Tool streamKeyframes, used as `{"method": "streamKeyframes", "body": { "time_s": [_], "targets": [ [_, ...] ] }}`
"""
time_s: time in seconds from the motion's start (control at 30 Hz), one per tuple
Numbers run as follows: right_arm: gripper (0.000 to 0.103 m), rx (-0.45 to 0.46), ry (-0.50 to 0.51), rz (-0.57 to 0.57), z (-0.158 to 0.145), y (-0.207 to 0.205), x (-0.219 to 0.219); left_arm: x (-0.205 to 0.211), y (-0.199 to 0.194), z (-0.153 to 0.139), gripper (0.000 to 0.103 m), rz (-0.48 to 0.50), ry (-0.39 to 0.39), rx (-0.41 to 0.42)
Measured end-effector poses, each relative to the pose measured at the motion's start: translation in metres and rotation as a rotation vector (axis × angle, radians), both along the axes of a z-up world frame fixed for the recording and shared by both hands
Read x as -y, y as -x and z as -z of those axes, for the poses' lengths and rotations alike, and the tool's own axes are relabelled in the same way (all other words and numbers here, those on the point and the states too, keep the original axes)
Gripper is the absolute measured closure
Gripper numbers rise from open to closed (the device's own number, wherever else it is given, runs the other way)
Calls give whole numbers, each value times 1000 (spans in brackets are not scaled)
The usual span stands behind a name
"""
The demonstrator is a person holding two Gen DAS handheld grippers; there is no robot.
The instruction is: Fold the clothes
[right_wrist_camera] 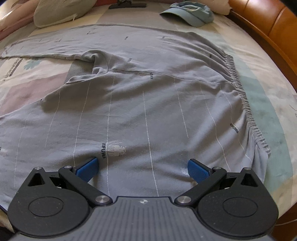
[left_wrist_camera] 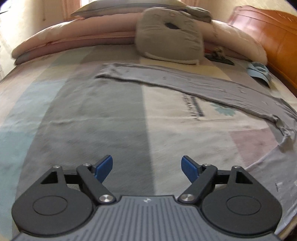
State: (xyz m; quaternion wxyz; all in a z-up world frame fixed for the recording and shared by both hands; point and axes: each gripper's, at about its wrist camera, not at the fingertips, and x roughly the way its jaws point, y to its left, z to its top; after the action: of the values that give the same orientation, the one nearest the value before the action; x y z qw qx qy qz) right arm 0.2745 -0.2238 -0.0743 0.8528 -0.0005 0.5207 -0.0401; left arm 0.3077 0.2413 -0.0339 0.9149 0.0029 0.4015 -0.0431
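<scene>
A grey pair of trousers [right_wrist_camera: 148, 96] with thin white stripes lies spread flat on the bed; its elastic waistband [right_wrist_camera: 246, 103] runs down the right side. One leg stretches away to the far left, also in the left wrist view [left_wrist_camera: 185, 83]. My right gripper [right_wrist_camera: 143, 168] is open and empty, just above the near leg. My left gripper [left_wrist_camera: 147, 167] is open and empty over the bare bedsheet [left_wrist_camera: 92, 115], left of the trousers.
A grey cushion [left_wrist_camera: 169, 42] and pink quilts [left_wrist_camera: 74, 40] lie at the far end of the bed. A blue cap [right_wrist_camera: 189, 13] sits beyond the trousers. An orange padded headboard [right_wrist_camera: 269, 37] curves along the right edge.
</scene>
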Motion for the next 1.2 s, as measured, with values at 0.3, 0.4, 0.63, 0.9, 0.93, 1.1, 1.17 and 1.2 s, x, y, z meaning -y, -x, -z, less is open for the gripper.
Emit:
{"method": "streamKeyframes", "body": {
  "time_s": [0.3,0.4,0.63,0.9,0.93,1.1,1.17,1.2],
  "targets": [
    [0,54,7,20,-13,3,-10,34,4,-13,20,79,-24,-8],
    [0,143,-22,-57,-31,-1,-21,40,9,-18,20,56,-35,-1],
    [0,327,-97,-295,-56,-33,-40,63,26,-28,18,-28,-42,2],
    [0,349,-232,-505,-42,-84,-39,106,47,-35,18,-122,-57,-9],
    [0,355,-239,-527,-40,-91,-39,114,50,-35,18,-133,-63,-12],
    [0,336,-279,-611,-23,-122,-40,146,59,-36,18,-169,-93,-20],
    [0,333,-288,-636,-16,-130,-40,156,63,-36,18,-175,-101,-17],
    [0,326,-293,-646,-12,-135,-40,162,65,-37,18,-178,-104,-16]
  ]
}}
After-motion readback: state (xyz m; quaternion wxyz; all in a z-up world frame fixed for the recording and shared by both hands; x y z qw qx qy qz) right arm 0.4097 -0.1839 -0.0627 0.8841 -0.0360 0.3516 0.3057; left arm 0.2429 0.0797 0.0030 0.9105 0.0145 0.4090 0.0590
